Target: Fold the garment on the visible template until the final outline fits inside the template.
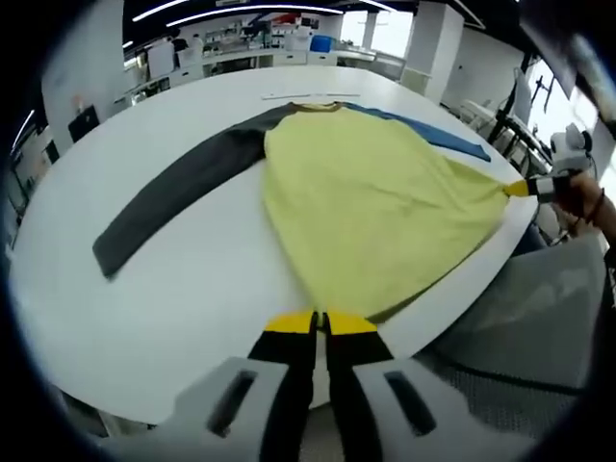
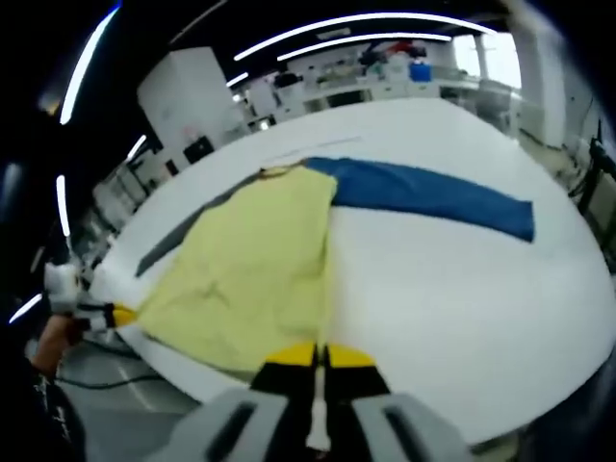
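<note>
Fingers [image 1: 319, 322] pinch shirt [image 1: 375, 207] hem; right gripper [image 2: 315, 357] likewise; template unclear.

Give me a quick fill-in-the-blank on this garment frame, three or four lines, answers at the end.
1. The body of the shirt is ____ in colour.
2. One sleeve is dark grey; the other sleeve is ____.
3. The shirt lies spread on a ____ table.
4. Both the left gripper and the right gripper are ____ on the shirt's hem.

Missing words: yellow; blue; white; shut
</note>
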The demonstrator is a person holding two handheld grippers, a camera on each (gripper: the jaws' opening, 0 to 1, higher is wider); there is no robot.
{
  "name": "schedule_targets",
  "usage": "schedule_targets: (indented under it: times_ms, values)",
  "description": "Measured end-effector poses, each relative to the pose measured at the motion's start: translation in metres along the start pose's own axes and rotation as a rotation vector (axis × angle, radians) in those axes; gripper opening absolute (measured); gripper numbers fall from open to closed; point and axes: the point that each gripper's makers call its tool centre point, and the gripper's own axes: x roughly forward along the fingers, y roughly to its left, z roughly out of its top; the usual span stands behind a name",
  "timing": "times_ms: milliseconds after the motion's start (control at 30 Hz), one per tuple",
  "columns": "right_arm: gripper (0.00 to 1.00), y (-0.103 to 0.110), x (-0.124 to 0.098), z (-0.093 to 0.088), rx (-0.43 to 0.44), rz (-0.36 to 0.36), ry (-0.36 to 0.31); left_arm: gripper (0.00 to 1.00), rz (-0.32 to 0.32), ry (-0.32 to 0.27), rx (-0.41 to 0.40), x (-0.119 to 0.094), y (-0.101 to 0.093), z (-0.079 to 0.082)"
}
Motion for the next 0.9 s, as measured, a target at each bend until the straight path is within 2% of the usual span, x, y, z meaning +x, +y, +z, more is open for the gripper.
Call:
schedule_targets:
  times_ms: [267,400,667,867,900]
  values:
    - [0.00,-0.009,0.004,-0.026,0.008,-0.049,0.086,0.00,0.003,0.065,0.005,0.004,0.001,-0.015]
    - [0.00,-0.010,0.006,-0.033,0.022,-0.051,0.102,0.00,0.010,0.088,0.003,0.006,0.003,-0.022]
    - [0.00,-0.010,0.005,-0.035,0.020,-0.045,0.115,0.00,0.011,0.102,-0.023,0.009,0.004,-0.026]
    - [0.00,-0.010,0.004,-0.036,0.003,-0.037,0.123,0.00,0.009,0.081,-0.054,0.008,0.004,-0.025]
    - [0.03,-0.010,0.004,-0.037,0.003,-0.035,0.124,0.00,0.010,0.080,-0.056,0.008,0.005,-0.025]
